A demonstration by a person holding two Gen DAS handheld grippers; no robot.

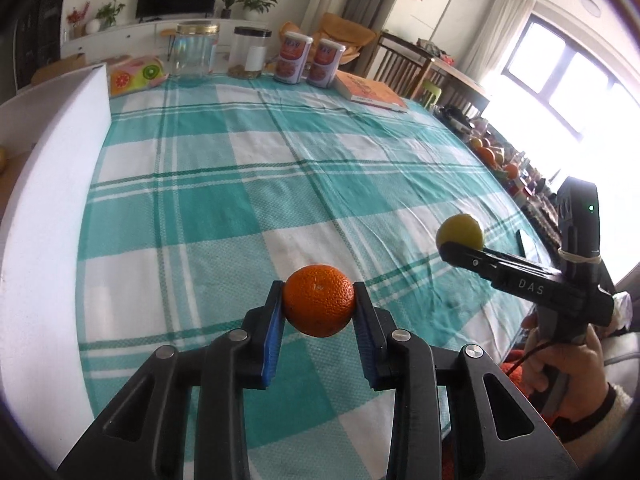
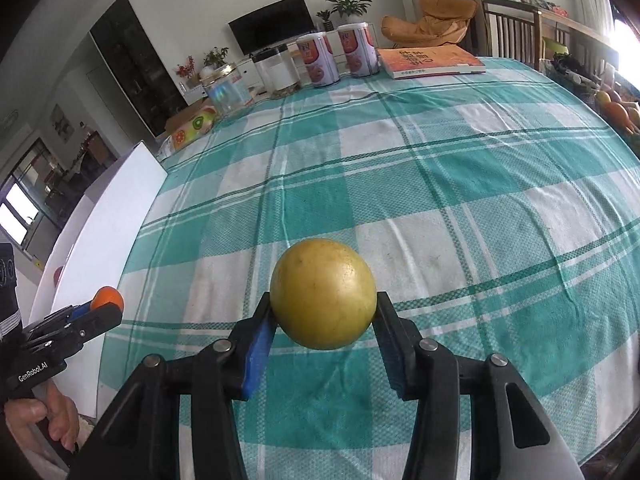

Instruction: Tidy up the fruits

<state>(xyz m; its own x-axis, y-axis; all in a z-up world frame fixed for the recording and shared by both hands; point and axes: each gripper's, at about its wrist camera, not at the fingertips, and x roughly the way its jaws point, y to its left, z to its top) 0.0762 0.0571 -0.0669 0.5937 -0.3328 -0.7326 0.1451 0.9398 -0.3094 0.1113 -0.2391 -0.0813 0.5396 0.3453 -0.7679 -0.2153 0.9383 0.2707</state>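
In the left wrist view my left gripper (image 1: 318, 291) is shut on an orange (image 1: 319, 300), which hangs above the teal checked tablecloth (image 1: 280, 168) between the blue pads. The right wrist view shows my right gripper (image 2: 323, 300) shut on a round yellow fruit (image 2: 323, 294), also lifted off the cloth. Each camera catches the other tool. The right gripper (image 1: 456, 240) with the yellow fruit (image 1: 460, 230) is at the right. The left gripper (image 2: 102, 308) with the orange (image 2: 106, 298) is at the lower left. A person's hand holds each handle.
A white box wall (image 1: 60, 160) (image 2: 112, 216) runs along the table's left side. At the far edge stand a glass jar (image 1: 196, 52), a black-lidded jar (image 1: 250, 54), two cans (image 1: 310, 60), a book (image 1: 372, 92) and a fruit-print box (image 1: 136, 74). More fruit (image 1: 488, 156) lies beyond the right edge.
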